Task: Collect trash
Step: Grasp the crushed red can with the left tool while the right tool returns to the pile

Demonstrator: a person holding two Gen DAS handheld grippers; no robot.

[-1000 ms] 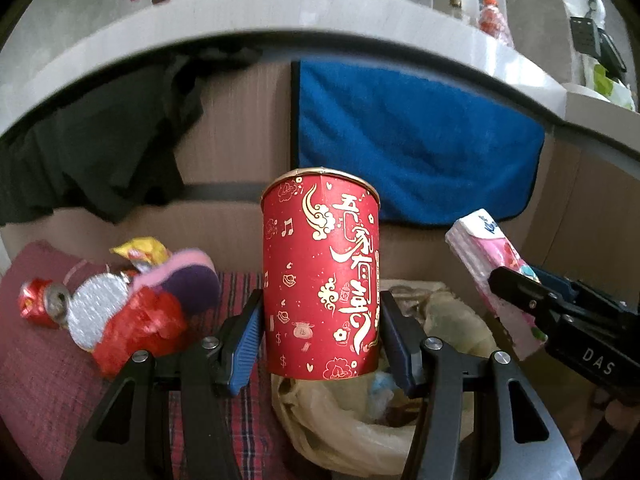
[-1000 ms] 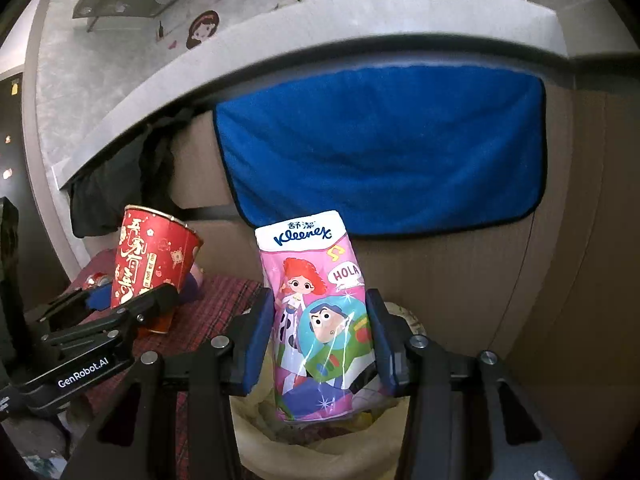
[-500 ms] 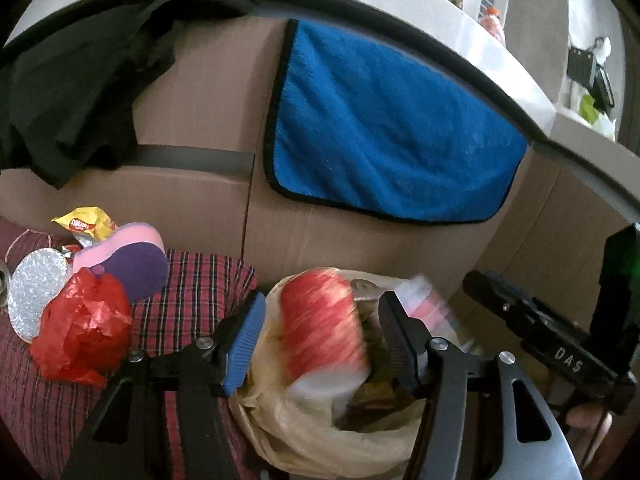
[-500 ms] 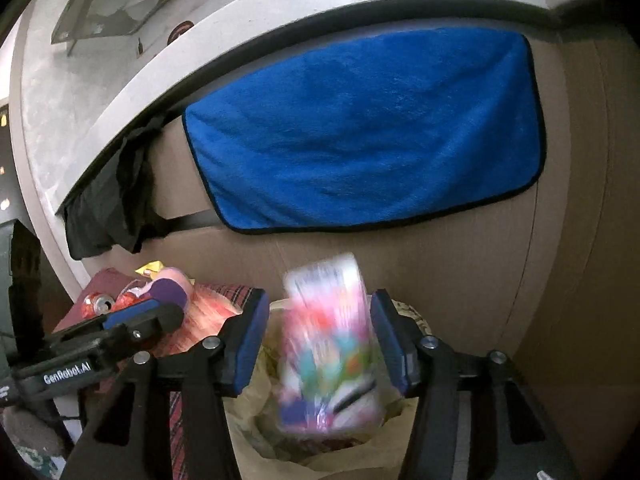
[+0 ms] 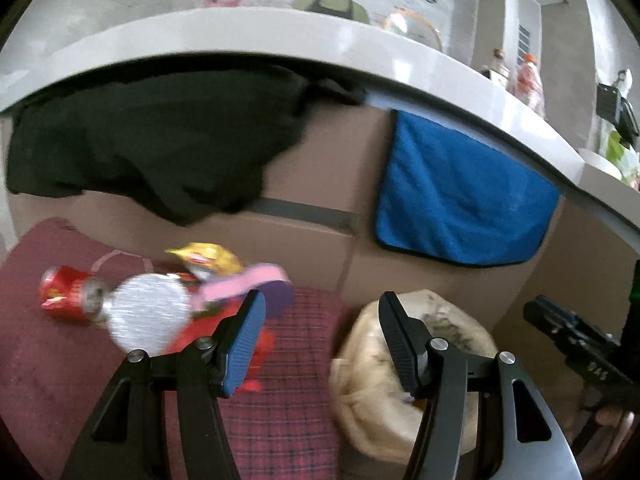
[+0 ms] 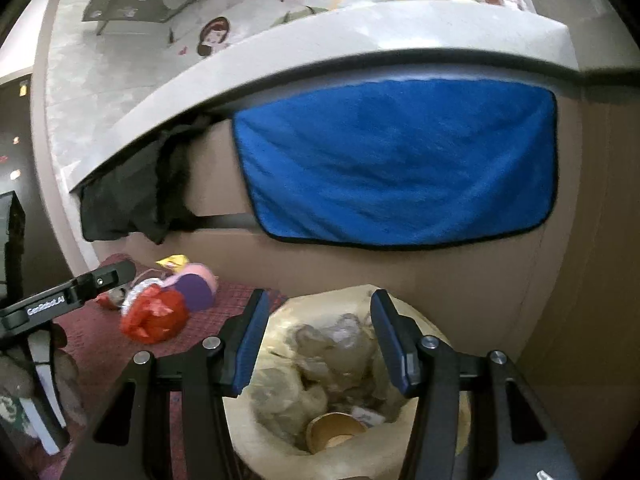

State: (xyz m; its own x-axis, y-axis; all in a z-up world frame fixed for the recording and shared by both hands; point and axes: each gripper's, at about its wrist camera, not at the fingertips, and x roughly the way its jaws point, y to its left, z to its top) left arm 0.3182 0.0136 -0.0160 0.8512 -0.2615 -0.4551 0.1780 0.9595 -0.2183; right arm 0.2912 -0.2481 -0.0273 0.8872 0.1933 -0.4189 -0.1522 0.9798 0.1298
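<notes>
Setting: dark red woven rug (image 5: 48, 380) on the floor below a pale grey counter (image 5: 240, 28), brown cabinet fronts behind.
Left gripper (image 5: 322, 340): jaws spread, just finished widening, nothing between them; only the rug's red plaid patch (image 5: 288, 400) shows in the gap.
Right gripper (image 6: 316, 336): jaws spread, just finished widening, empty, hanging above the bag's mouth.
Done: cream plastic trash bag (image 6: 400, 452) at 6 o'clock in the right wrist view holds crumpled wrappers and a brown paper cup (image 6: 332, 432).
Left to do: pile at 9 o'clock on the rug, well apart from the bag: crumpled red plastic wrapper (image 6: 154, 316), purple and pink slipper-like item (image 6: 196, 286), round silver foil disc (image 5: 146, 316), crushed red drink can (image 5: 66, 294), yellow snack packet (image 5: 204, 256).
Progress: judged partway; five pieces still out.
Far: blue microfibre towel (image 6: 400, 164) and black cloth (image 5: 152, 140) hang from the counter edge at 12 o'clock, likely not trash.
</notes>
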